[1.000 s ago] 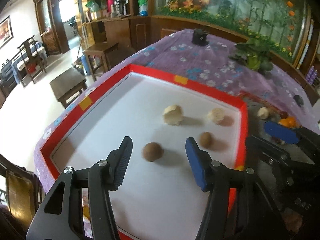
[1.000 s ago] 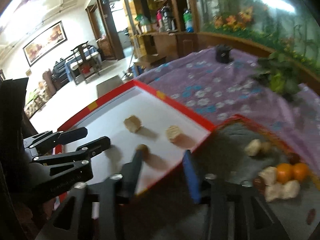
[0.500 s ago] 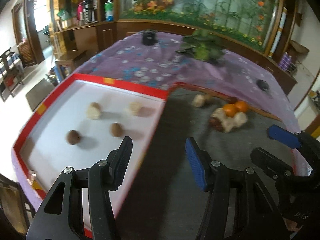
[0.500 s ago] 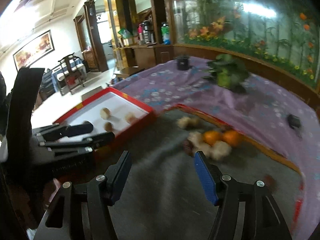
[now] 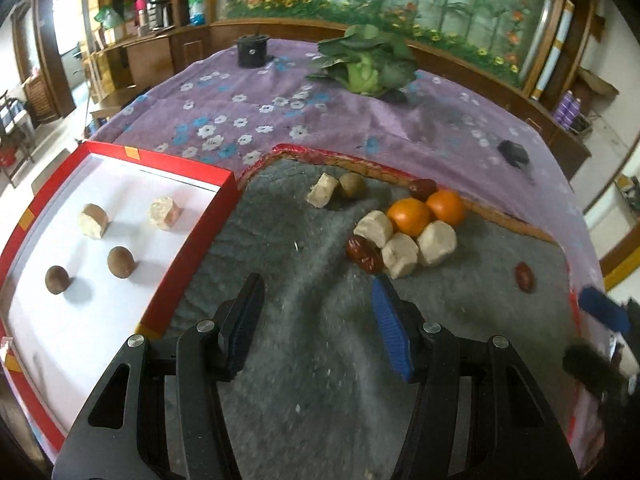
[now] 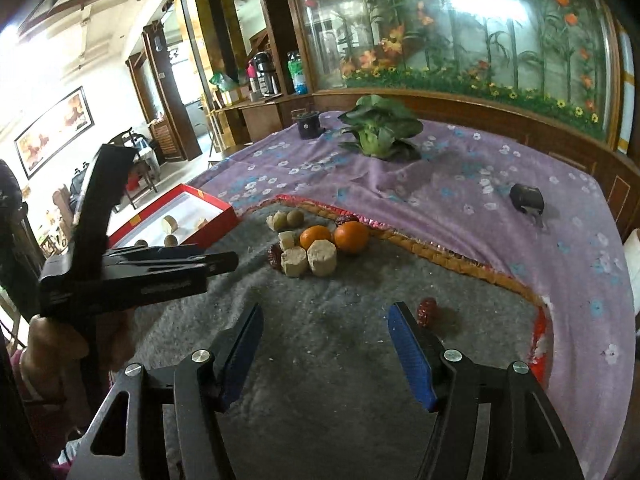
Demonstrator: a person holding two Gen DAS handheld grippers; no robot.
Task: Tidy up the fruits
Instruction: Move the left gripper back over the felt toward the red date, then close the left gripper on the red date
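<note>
My left gripper [image 5: 318,286] is open over the grey felt mat [image 5: 304,360], empty, just short of a fruit pile: two oranges [image 5: 408,216], several pale chunks [image 5: 400,254] and a red date [image 5: 364,254]. A red-rimmed white tray [image 5: 192,256] at left holds two brown round fruits [image 5: 120,262] and two pale pieces [image 5: 94,220]. A lone date [image 5: 524,276] lies at right. My right gripper [image 6: 324,314] is open and empty above the mat [image 6: 340,360]; the lone date [image 6: 427,311] lies just beyond its right finger. The pile with oranges [image 6: 351,236] is farther ahead, and the tray [image 6: 192,216] far left.
A purple flowered cloth [image 5: 280,112] covers the table. On it stand a leafy green vegetable [image 5: 364,64], a black cup [image 5: 252,52] and a small dark object [image 5: 514,152]. The left gripper's body [image 6: 132,268] crosses the right wrist view at left. Wooden cabinets stand behind.
Both grippers have swung right, off the white tray and over the grey mat. The fruit pile now lies ahead of them. The right gripper's jaws stand wider than a second ago.
</note>
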